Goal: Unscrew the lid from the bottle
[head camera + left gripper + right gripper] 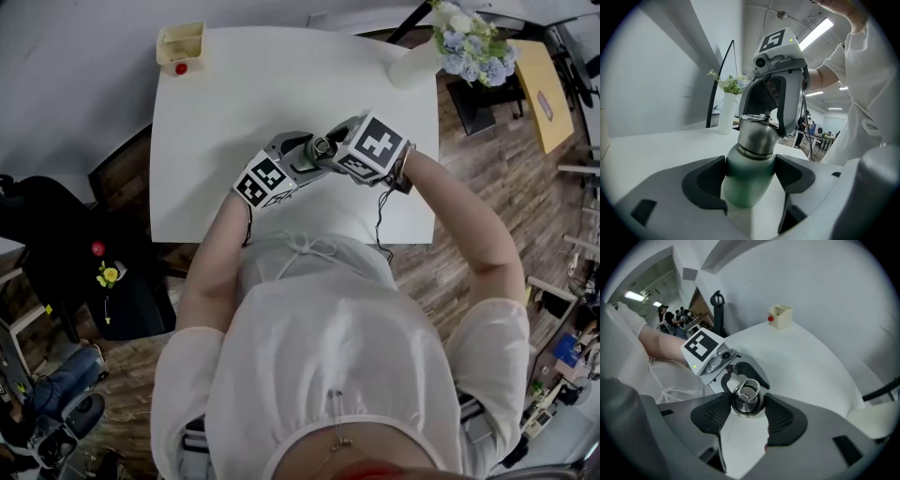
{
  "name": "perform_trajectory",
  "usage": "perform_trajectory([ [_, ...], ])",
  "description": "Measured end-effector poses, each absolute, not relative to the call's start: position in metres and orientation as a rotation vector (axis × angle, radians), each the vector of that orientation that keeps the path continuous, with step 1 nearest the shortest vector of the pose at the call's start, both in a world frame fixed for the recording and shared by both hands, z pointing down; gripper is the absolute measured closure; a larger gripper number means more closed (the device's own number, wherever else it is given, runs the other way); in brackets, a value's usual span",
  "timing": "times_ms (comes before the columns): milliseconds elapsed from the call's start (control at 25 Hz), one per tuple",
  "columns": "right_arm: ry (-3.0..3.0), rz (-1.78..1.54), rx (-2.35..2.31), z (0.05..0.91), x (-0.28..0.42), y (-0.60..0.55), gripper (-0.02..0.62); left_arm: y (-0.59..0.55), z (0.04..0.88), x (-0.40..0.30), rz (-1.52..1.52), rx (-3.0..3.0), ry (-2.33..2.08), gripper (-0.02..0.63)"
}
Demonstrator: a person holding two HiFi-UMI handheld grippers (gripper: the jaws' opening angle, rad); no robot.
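1. The left gripper (750, 176) has its jaws closed narrowly on the greenish body of the steel bottle (746, 185), one dark pad pressed against each side.
2. The right gripper (747, 404) meets it head-on, with its pads clamped on the bottle's rounded steel lid (746, 397). The lid is on the bottle, and a small ring sits on top of it.
3. The two tools face each other with the bottle held between them, over the near half of the white table (281, 84), close to the person's chest.
4. From above, the right gripper's marker cube (380, 145) and both gripper bodies cover most of the bottle.
5. A cream box (181, 42) with a red ball (181, 67) beside it sits at the far left corner of the table, well apart from the grippers.
6. A white vase (417, 64) of pale flowers (469, 42) stands at the far right corner, also well clear.
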State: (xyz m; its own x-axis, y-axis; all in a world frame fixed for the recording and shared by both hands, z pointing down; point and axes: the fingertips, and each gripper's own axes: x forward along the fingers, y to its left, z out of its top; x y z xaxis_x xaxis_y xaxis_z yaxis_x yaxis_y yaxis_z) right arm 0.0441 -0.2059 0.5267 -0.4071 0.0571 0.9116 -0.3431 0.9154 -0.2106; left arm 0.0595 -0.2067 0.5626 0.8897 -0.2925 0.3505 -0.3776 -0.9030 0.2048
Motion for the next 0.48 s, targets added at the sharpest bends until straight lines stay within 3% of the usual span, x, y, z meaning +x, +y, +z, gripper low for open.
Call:
perform_trajectory([
  [200,-1.915,0.020,-0.117,0.529,0.042,-0.194,0.357,-0.207,0.564,0.060,0.453,2.789,-0.500,0.259],
  [480,-1.803,-0.183,-0.349,0.530,0.043,-0.191,0.358,-0.207,0.564,0.059,0.461,2.786,-0.509,0.259],
])
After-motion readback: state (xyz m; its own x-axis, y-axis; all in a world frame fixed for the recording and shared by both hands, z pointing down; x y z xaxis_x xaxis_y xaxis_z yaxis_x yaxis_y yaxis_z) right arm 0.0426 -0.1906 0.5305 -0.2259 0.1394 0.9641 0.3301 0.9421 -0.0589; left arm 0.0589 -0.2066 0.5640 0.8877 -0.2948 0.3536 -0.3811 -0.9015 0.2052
